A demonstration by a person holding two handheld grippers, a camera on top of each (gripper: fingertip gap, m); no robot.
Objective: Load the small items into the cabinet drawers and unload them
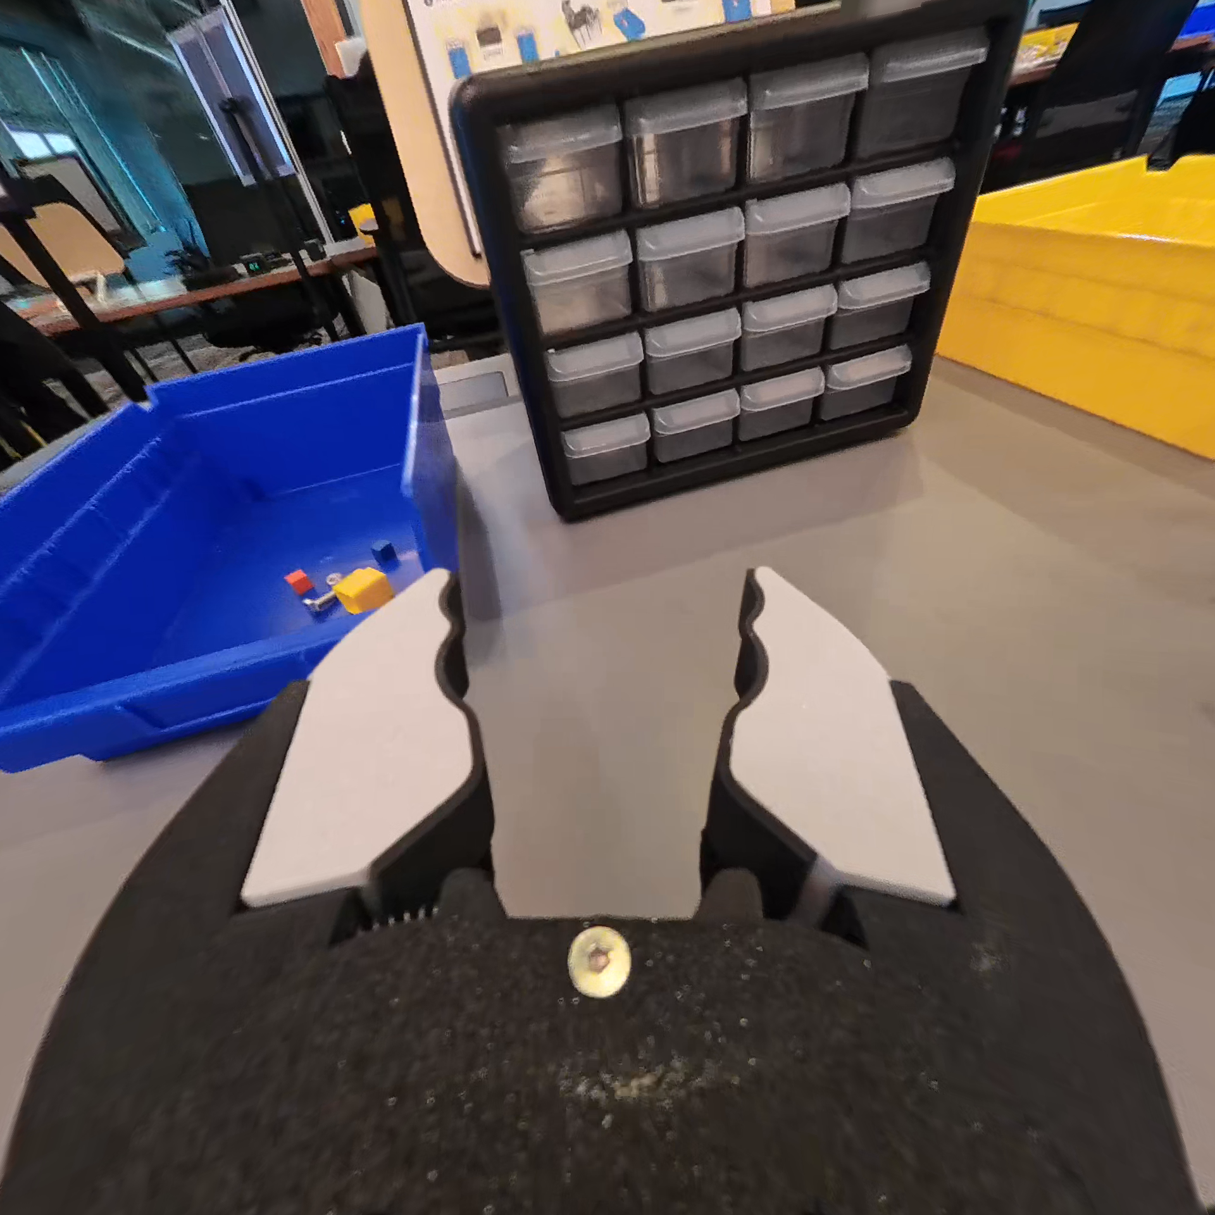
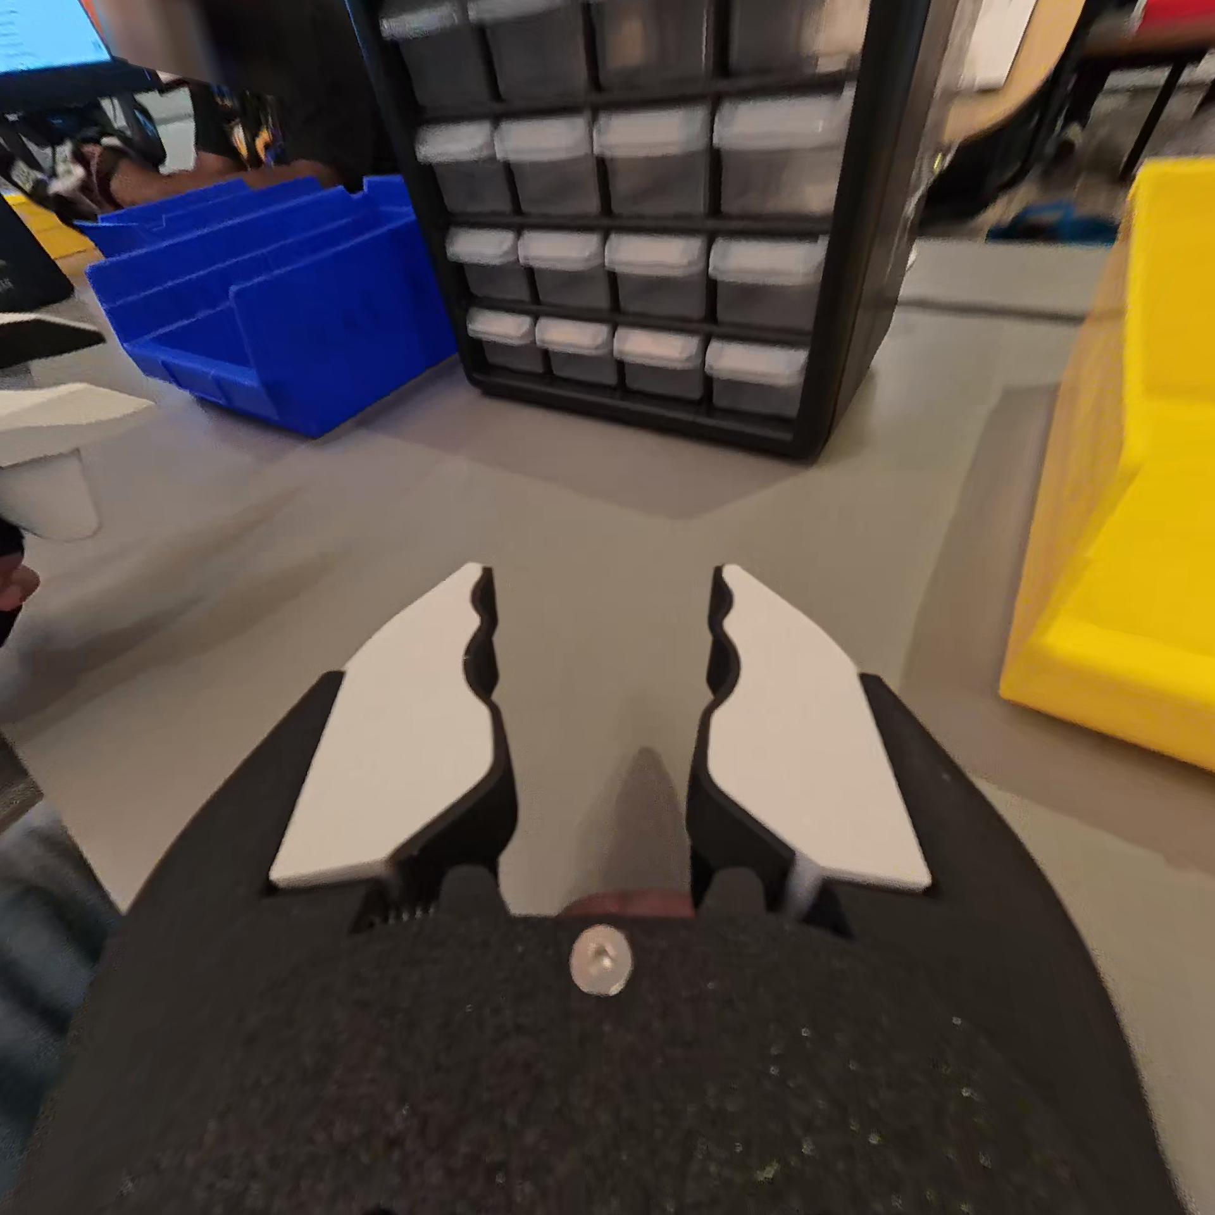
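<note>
Nearest the lens, the left gripper is held over the grey table with jaws spread and nothing between them; the right gripper is likewise released and empty. Both are aimed at the cabinet, whose drawers are all seen pushed in, probably ahead of a first pull. The small items lie in the blue bin just beside the cabinet, within easy reach. A yellow bin is set opposite. No label can be read.
</note>
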